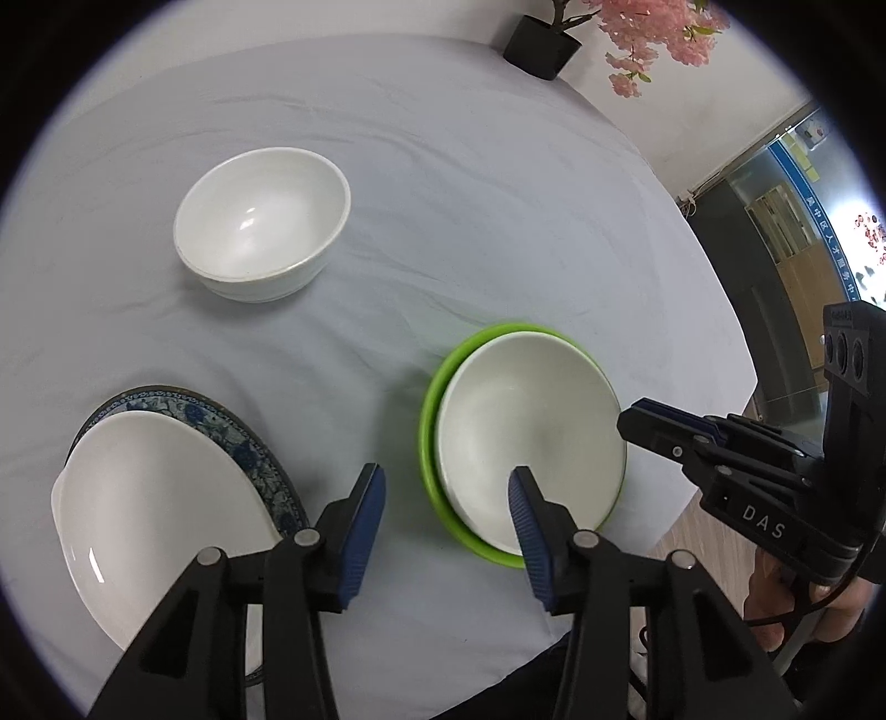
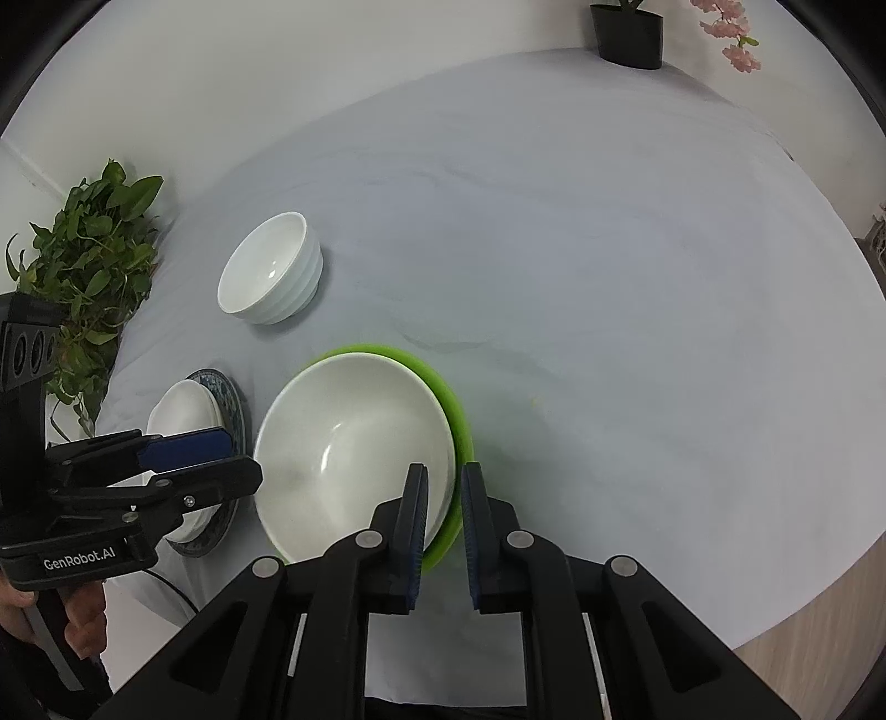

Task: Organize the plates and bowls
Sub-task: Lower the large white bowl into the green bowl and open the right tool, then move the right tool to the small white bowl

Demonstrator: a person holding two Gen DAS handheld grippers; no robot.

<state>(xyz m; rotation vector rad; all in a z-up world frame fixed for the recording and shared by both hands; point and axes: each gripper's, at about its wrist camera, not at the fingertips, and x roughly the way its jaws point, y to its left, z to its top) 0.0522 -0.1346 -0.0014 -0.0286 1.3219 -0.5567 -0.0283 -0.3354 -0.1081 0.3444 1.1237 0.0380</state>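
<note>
Right gripper point(image 2: 444, 531) clamps the stacked bowls' point(image 2: 354, 448) 4 o'clock rim; left gripper point(image 1: 447, 531) hovers with jaws open.

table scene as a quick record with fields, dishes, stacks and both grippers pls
surface: round table under a pale cloth
lone bowl: white ribbed bowl, upright, standing by itself
stack one: wide white bowl nested in a green bowl
stack two: white plate on a blue patterned plate
left gripper: open, above the cloth between the two stacks
right gripper: fingers closed on the near rim of the nested bowls
background: black plant pot, leafy plant
</note>
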